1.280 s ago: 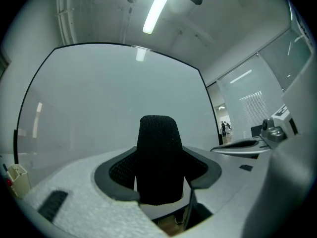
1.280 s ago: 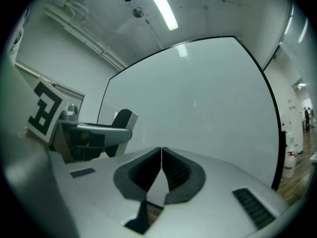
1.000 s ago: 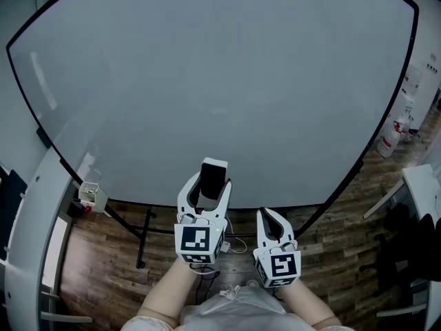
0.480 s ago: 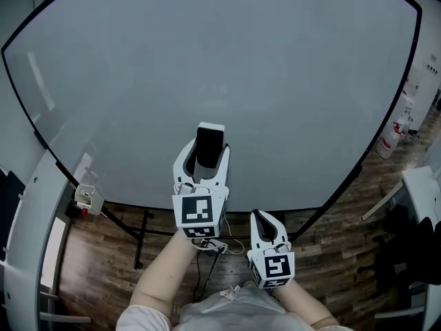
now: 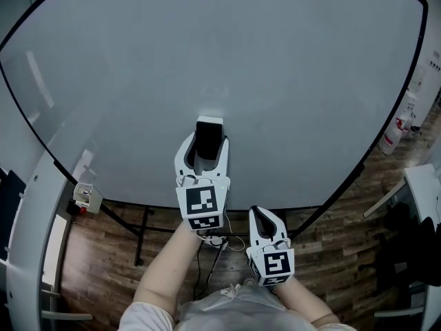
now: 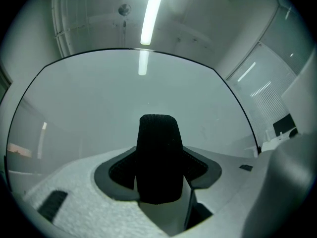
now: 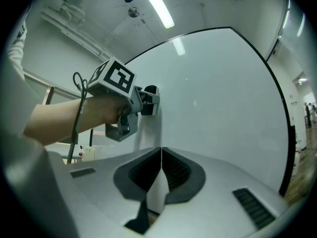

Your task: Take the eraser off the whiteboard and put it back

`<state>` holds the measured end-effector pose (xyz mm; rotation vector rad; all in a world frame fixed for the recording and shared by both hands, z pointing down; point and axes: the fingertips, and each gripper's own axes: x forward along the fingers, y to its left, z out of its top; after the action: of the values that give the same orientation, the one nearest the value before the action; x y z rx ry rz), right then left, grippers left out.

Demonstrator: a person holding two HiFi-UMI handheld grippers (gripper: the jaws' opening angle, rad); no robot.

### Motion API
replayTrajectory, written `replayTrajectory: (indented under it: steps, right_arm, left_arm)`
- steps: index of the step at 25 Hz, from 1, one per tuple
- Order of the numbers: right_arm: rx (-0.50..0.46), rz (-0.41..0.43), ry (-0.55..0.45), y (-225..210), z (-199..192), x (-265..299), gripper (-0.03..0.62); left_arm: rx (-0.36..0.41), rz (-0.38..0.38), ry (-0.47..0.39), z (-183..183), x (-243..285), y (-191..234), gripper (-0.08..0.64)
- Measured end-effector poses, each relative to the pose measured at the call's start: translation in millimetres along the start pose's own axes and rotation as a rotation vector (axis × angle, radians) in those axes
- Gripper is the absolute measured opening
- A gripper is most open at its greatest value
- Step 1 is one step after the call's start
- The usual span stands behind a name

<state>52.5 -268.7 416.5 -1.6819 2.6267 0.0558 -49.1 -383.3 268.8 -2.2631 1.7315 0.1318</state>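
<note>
Clamping the eraser (image 5: 209, 125) across its width, the left gripper (image 5: 209, 143) has its jaws spread wide, with the pads pressed on the eraser's two sides. The black felt end points at the whiteboard (image 5: 207, 47), low on the board and near its middle. From the right gripper view the eraser seems to meet the surface, though I cannot be sure of contact. Held felt-first like this, it is probably ready to be set flat back on the board.

The right gripper (image 5: 260, 214) hangs lower, near the board's bottom edge, with its jaws together on nothing. It looks parked out of the way.

No readable writing shows. The cubes carry only black-and-white square markers, and the bottle (image 5: 393, 133) by the floor is too small to read.
</note>
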Motion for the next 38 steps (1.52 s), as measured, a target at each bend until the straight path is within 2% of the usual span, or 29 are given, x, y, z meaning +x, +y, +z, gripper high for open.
replayTrajectory:
  steps: [7, 10, 13, 17, 20, 23, 25, 27, 28, 29, 31, 33, 36, 38]
  right_arm:
    - [0.019, -0.015, 0.011, -13.3, -6.5, -0.6, 0.027]
    - [0.019, -0.015, 0.011, -15.9, -6.4, -2.0, 0.027]
    - [0.021, -0.022, 0.011, -19.1, -6.1, -2.6, 0.027]
    - [0.014, -0.015, 0.012, -16.8, -5.2, -4.2, 0.026]
    - [0.009, -0.009, 0.019, -13.8, -6.7, -5.3, 0.026]
    - [0.007, -0.01, 0.016, -11.9, -4.9, -6.8, 0.026]
    - [0.008, -0.021, 0.007, -14.0, -2.1, -7.8, 0.028]
    - [0.012, -0.039, -0.001, -17.9, 0.1, -7.8, 0.026]
    - [0.017, -0.047, -0.002, -19.3, 0.5, -8.0, 0.027]
    - [0.022, -0.052, -0.002, -19.7, 0.8, -8.6, 0.026]
    - [0.035, -0.047, -0.003, -16.5, 2.6, -10.9, 0.026]
    - [0.045, -0.03, -0.009, -9.9, 5.2, -13.2, 0.027]
    - [0.044, -0.022, -0.024, -0.9, 10.8, -15.6, 0.026]
    - [0.041, -0.029, -0.04, 3.0, 14.3, -19.6, 0.026]
  left_arm:
    - [0.022, 0.037, -0.023, -0.3, 2.8, -0.3, 0.265]
    - [0.012, 0.009, -0.024, 0.0, 2.9, -5.0, 0.267]
    - [-0.003, -0.025, -0.015, -0.5, 2.9, -9.8, 0.307]
    - [0.015, -0.031, -0.022, 3.6, -1.8, -10.1, 0.314]
    - [0.049, -0.012, -0.044, 8.4, -11.3, -8.2, 0.314]
    - [0.047, 0.01, -0.067, 10.1, -31.8, -5.5, 0.314]
    - [0.039, 0.001, -0.073, 6.7, -48.3, -11.1, 0.313]
    - [0.067, -0.033, -0.07, -1.5, -63.3, -22.1, 0.311]
    - [0.079, -0.043, -0.071, -5.5, -71.1, -27.0, 0.298]
    - [0.078, -0.043, -0.071, -9.7, -79.3, -29.9, 0.252]
    - [0.042, -0.031, -0.054, -21.9, -96.2, -31.2, 0.157]
    - [0.002, -0.022, -0.024, -35.8, -111.9, -31.1, 0.099]
    - [-0.05, -0.018, 0.004, -49.0, -132.3, -33.3, 0.032]
    - [-0.089, -0.03, 0.02, -55.1, -145.0, -40.2, 0.017]
